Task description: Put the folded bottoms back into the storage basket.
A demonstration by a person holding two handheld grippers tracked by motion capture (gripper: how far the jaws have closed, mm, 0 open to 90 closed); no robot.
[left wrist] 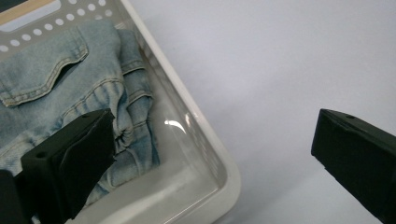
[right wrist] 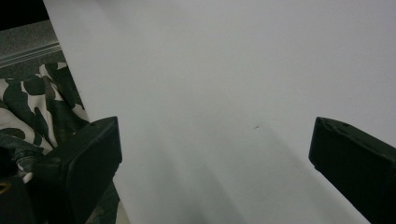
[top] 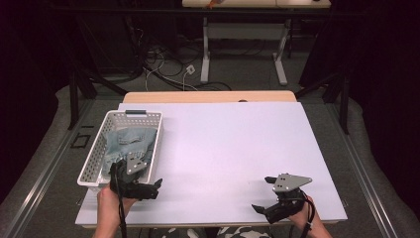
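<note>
**Jaws straddle the basket corner: risk of catching plastic, not denim**

High view: a white perforated basket point(top: 94, 163) stands at the left part of the white table point(top: 233, 148), and a folded denim garment point(top: 130, 141) lies inside it. The left gripper point(top: 146, 188) is at the basket's near corner. The right gripper point(top: 262, 206) is well apart, near the front edge, and holds nothing.

Left gripper view: the jaws are wide apart. One is over the denim garment point(left wrist: 60, 79), the other over the bare table, with the basket's wall point(left wrist: 205, 140) between them. If the jaws close here, I judge they would pinch the wall and drag or tip the light basket. A grip on one loose fold may also unfold the garment when lifted.

Right gripper view: the jaws stand apart, empty, over the table edge point(right wrist: 79, 93); camouflage clothing point(right wrist: 28, 112) is below. Danger here is small.
</note>
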